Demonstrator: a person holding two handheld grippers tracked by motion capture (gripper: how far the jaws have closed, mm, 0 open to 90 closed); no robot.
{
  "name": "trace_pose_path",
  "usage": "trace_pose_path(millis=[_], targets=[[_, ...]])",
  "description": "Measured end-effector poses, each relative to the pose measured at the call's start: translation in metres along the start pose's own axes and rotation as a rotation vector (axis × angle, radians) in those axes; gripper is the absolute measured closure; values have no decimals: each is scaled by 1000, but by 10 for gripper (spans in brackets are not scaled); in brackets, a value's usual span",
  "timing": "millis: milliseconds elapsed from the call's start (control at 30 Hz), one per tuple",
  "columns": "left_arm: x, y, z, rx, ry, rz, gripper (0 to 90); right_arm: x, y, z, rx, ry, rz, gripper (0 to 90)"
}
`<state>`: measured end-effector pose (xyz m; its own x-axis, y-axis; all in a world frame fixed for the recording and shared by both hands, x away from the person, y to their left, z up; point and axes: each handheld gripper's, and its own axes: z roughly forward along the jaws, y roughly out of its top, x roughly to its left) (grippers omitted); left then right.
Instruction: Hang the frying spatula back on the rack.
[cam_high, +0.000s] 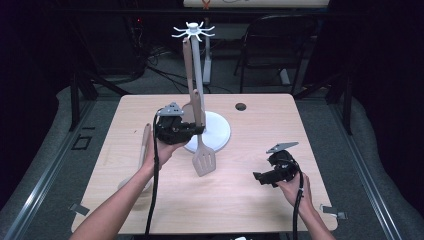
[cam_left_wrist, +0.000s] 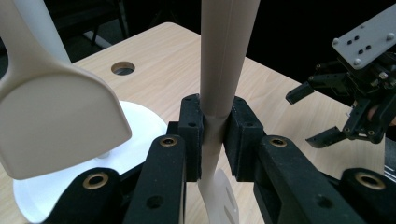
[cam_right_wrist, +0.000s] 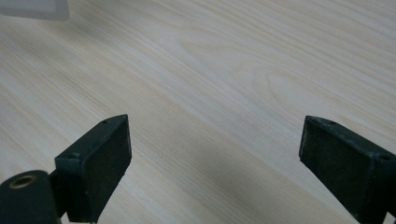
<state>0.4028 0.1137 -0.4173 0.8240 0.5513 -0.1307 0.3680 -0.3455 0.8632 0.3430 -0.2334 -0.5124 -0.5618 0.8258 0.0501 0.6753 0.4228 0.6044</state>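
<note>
Right claw (cam_high: 263, 176) is idling open over bare tabletop (cam_high: 235, 200) at near right. Left claw (cam_left_wrist: 214, 140) is clamping the spatula (cam_high: 202, 145) low on its handle, blade hanging above the tabletop beside the rack base (cam_high: 217, 132). Spatula is looking light, stiff, smooth plastic, likely slippery; the narrow neck is giving the surest hold.

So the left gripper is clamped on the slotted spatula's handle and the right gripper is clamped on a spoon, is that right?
Not quite. The left gripper is indeed clamped on the slotted spatula by its handle, but the right gripper holds nothing: the right gripper view shows its jaws wide apart over the bare table.
</note>
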Motion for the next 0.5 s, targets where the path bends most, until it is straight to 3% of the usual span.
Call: trace_pose_path(millis=[500], targets=[[6,21,4,-3,20,20,778,-1,-1,1,17,4,1,89]])
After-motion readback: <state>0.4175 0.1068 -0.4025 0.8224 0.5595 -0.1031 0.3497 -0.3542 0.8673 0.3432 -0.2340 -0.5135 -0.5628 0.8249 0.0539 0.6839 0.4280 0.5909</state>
